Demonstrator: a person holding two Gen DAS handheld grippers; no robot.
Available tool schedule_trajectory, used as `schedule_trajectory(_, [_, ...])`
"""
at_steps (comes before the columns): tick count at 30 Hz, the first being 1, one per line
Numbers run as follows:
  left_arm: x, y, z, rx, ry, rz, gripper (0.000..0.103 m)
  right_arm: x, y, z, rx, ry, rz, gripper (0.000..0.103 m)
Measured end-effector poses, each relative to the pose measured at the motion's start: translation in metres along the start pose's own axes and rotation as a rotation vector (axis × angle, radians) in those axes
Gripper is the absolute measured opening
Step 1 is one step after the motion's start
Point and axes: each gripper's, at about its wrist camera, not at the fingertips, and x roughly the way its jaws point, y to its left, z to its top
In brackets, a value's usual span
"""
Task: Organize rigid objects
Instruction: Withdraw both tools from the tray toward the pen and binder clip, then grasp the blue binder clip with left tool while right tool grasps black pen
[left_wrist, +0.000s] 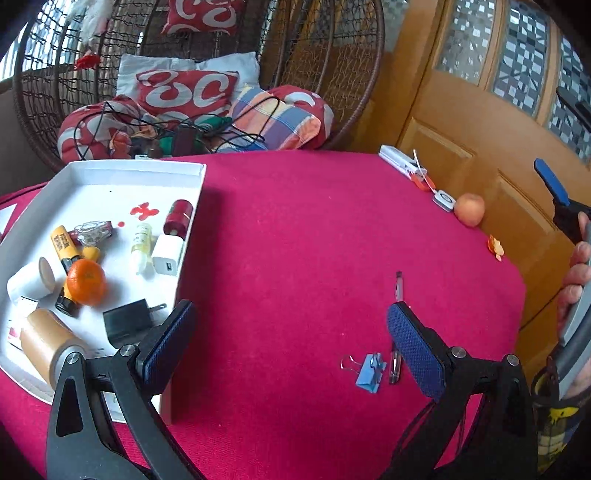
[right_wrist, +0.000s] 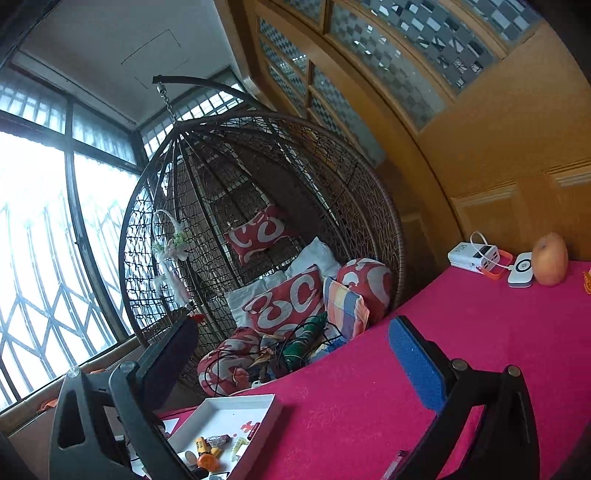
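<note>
With the left tool (left_wrist: 290, 345) spread and empty, grip the light, stiff, slippery pen (left_wrist: 397, 325) mid-barrel on the desk (left_wrist: 295, 229).

Window (right_wrist: 44, 229) daylight blown out; soft shadows; fisheye-warped edges.

**Sunlit corner with a hanging wicker chair**

A brown egg-shaped wicker hanging chair (right_wrist: 258, 229) hangs by a chain from a curved black metal stand (right_wrist: 207, 86). Red cushions with white swirls (right_wrist: 284, 302) and a white pillow (right_wrist: 314, 258) lie inside. Left of it, tall dark-framed windows with diamond-pattern metal grilles (right_wrist: 44, 266) glow with pale daylight. To the right stand orange-brown wooden panelled doors with patterned frosted glass panes (right_wrist: 388, 66). The ceiling is white.
</note>
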Motion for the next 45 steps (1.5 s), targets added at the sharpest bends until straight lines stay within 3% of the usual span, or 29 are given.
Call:
schedule_trajectory(3, [0.015, -0.03, -0.014, 0.142, 0.055, -0.051, 0.103, -0.003, -0.013, 0.001, 0.003, -0.002, -0.029, 0.103])
schedule_trajectory(6, [0.029, -0.051, -0.028, 0.278, 0.09, 0.003, 0.096, -0.007, -0.025, 0.0, -0.016, 0.005, -0.059, 0.103])
schedule_trajectory(9, [0.041, -0.055, -0.035, 0.312, 0.127, 0.027, 0.095, -0.013, -0.039, -0.004, -0.014, 0.023, -0.097, 0.103])
schedule_trajectory(12, [0.052, -0.059, -0.043, 0.365, 0.167, 0.039, 0.08, -0.015, -0.056, -0.005, 0.021, 0.042, -0.134, 0.103])
schedule_trajectory(16, [0.061, -0.066, -0.044, 0.409, 0.162, 0.036, 0.075, -0.017, -0.07, -0.009, 0.052, 0.067, -0.16, 0.103])
schedule_trajectory(18, [0.063, -0.069, -0.042, 0.425, 0.16, 0.005, 0.061, -0.015, -0.072, -0.013, 0.048, 0.094, -0.158, 0.103])
schedule_trajectory(20, [0.061, -0.07, -0.042, 0.419, 0.164, -0.034, 0.022, -0.011, -0.07, -0.018, 0.024, 0.145, -0.148, 0.103])
schedule_trajectory(23, [0.056, -0.068, -0.043, 0.413, 0.155, -0.02, 0.021, 0.003, -0.064, -0.033, -0.054, 0.287, -0.142, 0.103])
schedule_trajectory(28, [0.043, -0.049, -0.039, 0.329, 0.128, -0.028, 0.021, 0.042, -0.052, -0.086, -0.194, 0.662, -0.144, 0.103])
schedule_trajectory(35, [0.021, -0.02, -0.031, 0.22, 0.068, -0.018, 0.021, 0.074, -0.024, -0.145, -0.393, 0.826, -0.156, 0.098])
schedule_trajectory(37, [0.015, -0.015, -0.029, 0.2, 0.051, -0.021, 0.021, 0.084, -0.021, -0.155, -0.422, 0.883, -0.143, 0.088])
schedule_trajectory(38, [0.013, -0.013, -0.028, 0.192, 0.044, -0.021, 0.021, 0.085, -0.017, -0.158, -0.467, 0.869, -0.149, 0.088])
schedule_trajectory(39, [0.011, -0.012, -0.027, 0.188, 0.035, -0.02, 0.021, 0.085, -0.013, -0.161, -0.494, 0.877, -0.139, 0.079])
schedule_trajectory(41, [0.006, -0.01, -0.026, 0.178, 0.019, -0.023, 0.021, 0.081, -0.004, -0.163, -0.548, 0.877, -0.096, 0.051])
schedule_trajectory(42, [0.003, -0.01, -0.026, 0.173, 0.011, -0.026, 0.021, 0.079, -0.001, -0.164, -0.563, 0.883, -0.071, 0.021])
schedule_trajectory(43, [0.0, -0.008, -0.025, 0.166, 0.003, -0.027, 0.021, 0.077, 0.001, -0.165, -0.571, 0.885, -0.054, 0.009])
schedule_trajectory(45, [-0.003, -0.008, -0.023, 0.157, -0.011, -0.027, 0.021, 0.074, 0.001, -0.164, -0.569, 0.881, -0.036, 0.007])
